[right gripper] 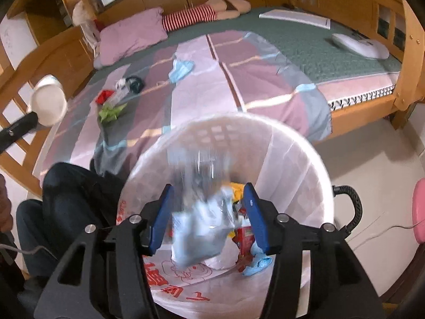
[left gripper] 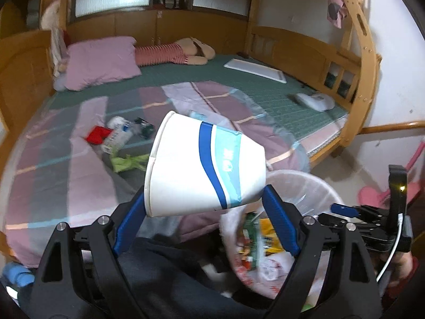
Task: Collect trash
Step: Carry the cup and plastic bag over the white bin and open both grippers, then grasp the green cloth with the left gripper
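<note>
My left gripper (left gripper: 203, 196) is shut on a white paper cup with blue bands (left gripper: 204, 164), held above the bed's edge, left of the white trash bin (left gripper: 300, 183); the cup also shows in the right wrist view (right gripper: 49, 103). My right gripper (right gripper: 207, 202) is open over the bin (right gripper: 300, 159), which is lined with a printed bag. A blurred clear plastic wrapper (right gripper: 202, 228) is between its fingers, dropping into the bin onto other wrappers. On the quilt lie a red wrapper (right gripper: 104, 96), a green wrapper (right gripper: 111, 111), a plastic bottle (left gripper: 119, 135) and a blue face mask (right gripper: 180, 69).
The wooden bunk bed holds a pink pillow (left gripper: 101, 62), a striped doll (left gripper: 170, 53), a white board (left gripper: 255, 70) and a white device (left gripper: 314, 101). A person's dark-trousered legs (right gripper: 69, 194) are by the bin. A pink stool (right gripper: 419, 212) stands on the floor at right.
</note>
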A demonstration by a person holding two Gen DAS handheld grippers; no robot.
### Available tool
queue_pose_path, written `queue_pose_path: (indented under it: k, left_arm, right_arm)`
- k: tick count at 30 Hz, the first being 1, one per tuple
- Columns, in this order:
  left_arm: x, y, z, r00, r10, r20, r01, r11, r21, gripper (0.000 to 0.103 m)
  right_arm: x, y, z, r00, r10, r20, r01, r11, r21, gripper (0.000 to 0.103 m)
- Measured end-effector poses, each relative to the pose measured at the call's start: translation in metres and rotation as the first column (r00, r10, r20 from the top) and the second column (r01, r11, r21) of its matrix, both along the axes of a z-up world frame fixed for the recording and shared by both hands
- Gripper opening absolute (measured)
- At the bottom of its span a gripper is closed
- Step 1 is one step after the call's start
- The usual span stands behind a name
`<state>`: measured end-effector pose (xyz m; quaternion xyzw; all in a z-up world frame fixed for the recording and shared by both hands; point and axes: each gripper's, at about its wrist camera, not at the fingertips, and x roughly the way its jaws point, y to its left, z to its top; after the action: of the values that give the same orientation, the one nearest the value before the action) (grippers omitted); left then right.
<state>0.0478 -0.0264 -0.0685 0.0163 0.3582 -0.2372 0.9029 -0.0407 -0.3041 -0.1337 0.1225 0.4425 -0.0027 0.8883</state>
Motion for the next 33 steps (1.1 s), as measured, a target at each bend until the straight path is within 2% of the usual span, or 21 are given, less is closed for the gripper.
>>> queue_pose_path:
  k: [2, 4, 5, 7, 10, 12, 14, 16, 17, 20, 23, 24, 27, 28, 30, 32, 33]
  left_arm:
    - [0.005, -0.003, -0.002, 0.999, -0.032, -0.035, 0.03, 0.999, -0.035, 0.085]
    - [0.012, -0.013, -0.008, 0.995, -0.072, -0.074, 0.07, 0.997, -0.037, 0.085]
    - [0.014, -0.018, -0.01, 0.992, -0.089, -0.085, 0.086, 0.996, -0.034, 0.085]
    - [0.017, -0.034, -0.018, 0.977, -0.171, -0.132, 0.166, 0.985, -0.047, 0.085]
    - [0.02, -0.058, -0.035, 0.934, -0.28, -0.221, 0.266, 0.96, -0.091, 0.086]
    - [0.024, -0.07, -0.05, 0.903, -0.321, -0.285, 0.3, 0.947, -0.113, 0.088]
    - [0.029, -0.078, -0.064, 0.879, -0.324, -0.349, 0.305, 0.946, -0.111, 0.094]
    - [0.033, -0.083, -0.077, 0.846, -0.346, -0.405, 0.32, 0.938, -0.133, 0.095]
    - [0.033, -0.08, -0.08, 0.842, -0.345, -0.415, 0.317, 0.939, -0.136, 0.095]
    - [0.04, -0.066, -0.077, 0.864, -0.311, -0.397, 0.276, 0.95, -0.142, 0.095]
    - [0.061, -0.034, -0.063, 0.909, -0.223, -0.352, 0.192, 0.974, -0.121, 0.095]
    - [0.072, -0.014, -0.058, 0.937, -0.154, -0.315, 0.129, 0.987, -0.099, 0.095]
    - [0.096, 0.028, -0.052, 0.969, 0.021, -0.245, -0.028, 0.999, -0.027, 0.094]
    - [0.107, 0.042, -0.053, 0.972, 0.079, -0.22, -0.079, 0.997, 0.008, 0.093]
    - [0.131, 0.066, -0.06, 0.969, 0.172, -0.177, -0.161, 0.984, 0.072, 0.084]
    - [0.153, 0.079, -0.068, 0.961, 0.215, -0.173, -0.201, 0.975, 0.095, 0.071]
    - [0.17, 0.082, -0.077, 0.961, 0.216, -0.176, -0.198, 0.974, 0.112, 0.069]
  right_arm:
    - [-0.003, 0.001, 0.008, 0.999, 0.01, 0.036, -0.01, 1.0, -0.019, 0.054]
    - [-0.008, 0.001, 0.018, 0.996, 0.024, 0.081, -0.021, 0.999, -0.048, 0.063]
    - [-0.009, 0.001, 0.022, 0.995, 0.027, 0.098, -0.022, 0.998, -0.056, 0.064]
    - [-0.012, -0.001, 0.028, 0.991, 0.03, 0.128, -0.022, 0.998, -0.063, 0.064]
    - [-0.014, -0.004, 0.033, 0.989, 0.019, 0.148, -0.008, 0.997, -0.073, 0.065]
    - [-0.013, -0.008, 0.034, 0.989, 0.005, 0.145, 0.008, 0.996, -0.085, 0.065]
    - [-0.015, -0.013, 0.034, 0.989, -0.013, 0.144, 0.026, 0.996, -0.085, 0.066]
    - [-0.015, -0.019, 0.034, 0.99, -0.034, 0.14, 0.045, 0.996, -0.078, 0.066]
    - [-0.014, -0.021, 0.033, 0.99, -0.042, 0.136, 0.052, 0.996, -0.075, 0.066]
    - [-0.01, -0.023, 0.03, 0.991, -0.056, 0.125, 0.064, 0.996, -0.063, 0.066]
    - [-0.005, -0.017, 0.026, 0.992, -0.042, 0.117, 0.048, 0.998, -0.049, 0.066]
    - [-0.001, -0.015, 0.025, 0.993, -0.035, 0.114, 0.04, 0.998, -0.039, 0.066]
    - [0.019, -0.003, 0.02, 0.995, -0.004, 0.097, 0.002, 1.0, 0.021, 0.066]
    - [0.025, 0.002, 0.019, 0.996, 0.004, 0.09, -0.007, 1.0, 0.03, 0.066]
    - [0.041, 0.015, 0.016, 0.997, 0.025, 0.069, -0.027, 0.999, 0.034, 0.066]
    - [0.058, 0.032, 0.014, 0.997, 0.056, 0.054, -0.058, 0.998, 0.032, 0.066]
    - [0.063, 0.04, 0.014, 0.996, 0.068, 0.054, -0.07, 0.997, 0.036, 0.066]
